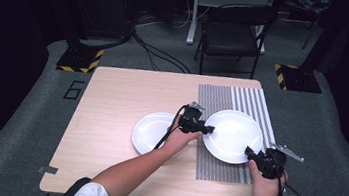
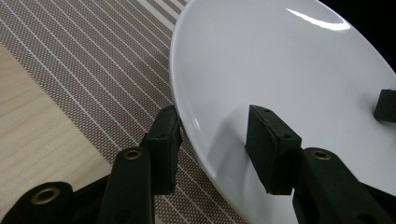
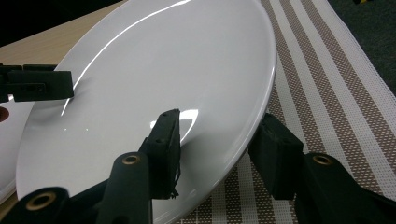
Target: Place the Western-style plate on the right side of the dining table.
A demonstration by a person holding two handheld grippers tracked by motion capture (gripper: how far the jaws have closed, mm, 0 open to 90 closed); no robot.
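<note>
A large white plate point(image 1: 232, 135) hangs over the striped placemat point(image 1: 233, 97), held from two sides. My left gripper point(image 1: 207, 129) is shut on its left rim. In the left gripper view, one jaw of that gripper point(image 2: 215, 128) lies under the edge of the plate point(image 2: 280, 60) and the other on top. My right gripper point(image 1: 249, 151) is shut on the near right rim. In the right gripper view, its jaws point(image 3: 222, 133) straddle the plate point(image 3: 177, 60), which is tilted above the mat point(image 3: 327, 70). A second, smaller white plate point(image 1: 150, 133) rests on the bare wood at the left.
The wooden table point(image 1: 111, 100) has bare room at its left and far side. A black chair point(image 1: 233, 34) stands beyond the far edge. The placemat runs from the far edge almost to the front. The table's right edge lies close to my right hand.
</note>
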